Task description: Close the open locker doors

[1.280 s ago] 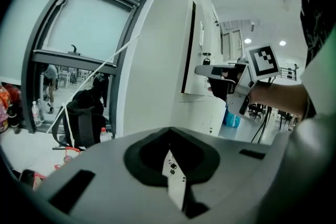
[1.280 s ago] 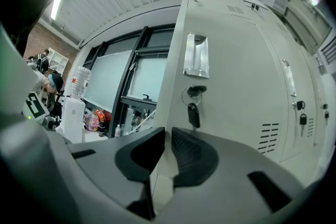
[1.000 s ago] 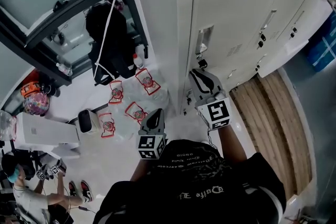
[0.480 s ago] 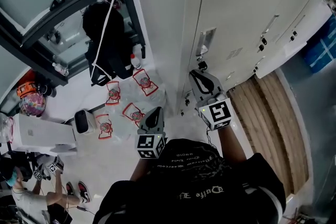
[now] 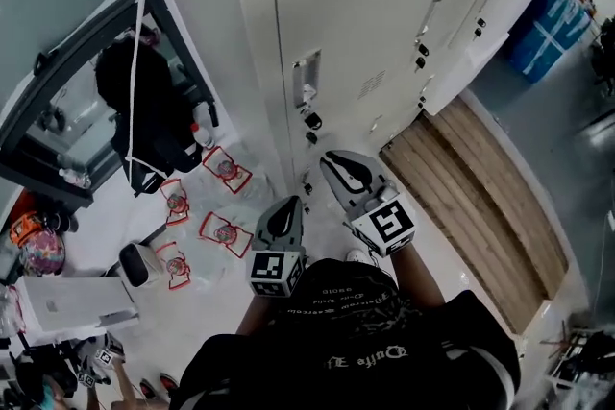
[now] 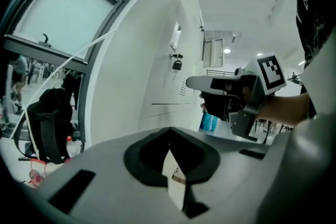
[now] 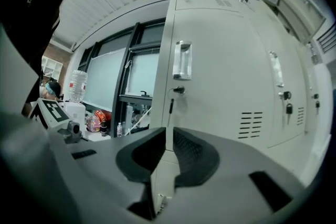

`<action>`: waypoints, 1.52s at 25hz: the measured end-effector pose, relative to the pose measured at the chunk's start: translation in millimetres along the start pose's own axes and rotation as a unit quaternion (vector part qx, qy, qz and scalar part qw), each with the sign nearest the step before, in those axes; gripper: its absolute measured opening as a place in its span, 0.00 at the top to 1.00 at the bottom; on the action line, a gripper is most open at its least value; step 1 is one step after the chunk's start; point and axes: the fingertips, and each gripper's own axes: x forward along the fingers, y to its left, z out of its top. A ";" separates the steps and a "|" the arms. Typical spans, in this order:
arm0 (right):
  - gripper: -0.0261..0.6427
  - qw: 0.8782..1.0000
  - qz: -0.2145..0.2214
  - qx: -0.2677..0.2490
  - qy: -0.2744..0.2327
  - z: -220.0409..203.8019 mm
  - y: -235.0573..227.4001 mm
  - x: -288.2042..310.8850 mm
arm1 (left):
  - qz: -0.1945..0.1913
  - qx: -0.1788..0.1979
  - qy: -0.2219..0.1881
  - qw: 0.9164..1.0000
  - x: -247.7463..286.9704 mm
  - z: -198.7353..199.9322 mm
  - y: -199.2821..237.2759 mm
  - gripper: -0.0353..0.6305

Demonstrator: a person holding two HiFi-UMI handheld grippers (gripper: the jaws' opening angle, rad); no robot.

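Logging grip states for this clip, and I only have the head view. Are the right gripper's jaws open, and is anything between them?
Observer: The right gripper has its jaws a narrow slit apart. They have just been opening a little, and nothing is between them.
Operator: And the left one?
Observer: The left gripper has its jaw tips meeting, with nothing held.
Operator: Is there anything off to the right gripper's left that I can't see?
Observer: Yes, a clear water bottle stands upright there, at the left of the right gripper view.
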 end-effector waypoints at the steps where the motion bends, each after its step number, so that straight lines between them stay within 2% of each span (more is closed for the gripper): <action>1: 0.92 1.000 -0.017 0.004 -0.002 1.6 -7.5 -9.7 | -0.009 0.008 0.002 1.000 4.6 2.2 -5.7 0.94; 4: 0.92 0.997 -0.077 0.027 -0.008 5.3 -34.9 -44.3 | -0.030 0.029 0.010 0.999 14.8 7.8 -23.7 0.94; 7: 0.92 0.989 -0.140 0.045 -0.001 6.5 -70.8 -82.6 | -0.054 0.032 0.024 0.998 24.3 9.6 -42.6 0.94; 13: 0.90 0.964 -0.258 0.062 -0.013 26.3 -153.7 -178.2 | -0.104 0.041 0.044 0.993 56.6 21.5 -88.5 0.94; 19: 0.83 0.941 -0.334 0.041 -0.029 57.2 -248.7 -266.4 | -0.141 0.046 0.047 0.988 104.0 36.1 -151.5 0.94; 25: 0.81 0.931 -0.362 0.007 -0.034 91.0 -365.8 -330.8 | -0.140 0.041 0.046 0.988 169.7 45.8 -210.4 0.94; 30: 0.80 0.926 -0.366 -0.001 -0.092 137.1 -469.0 -367.8 | -0.126 0.036 0.052 0.990 228.0 65.0 -250.2 0.94; 38: 0.80 0.921 -0.367 -0.032 -0.122 196.0 -599.4 -395.5 | -0.084 0.033 0.019 0.996 297.8 96.5 -287.6 0.94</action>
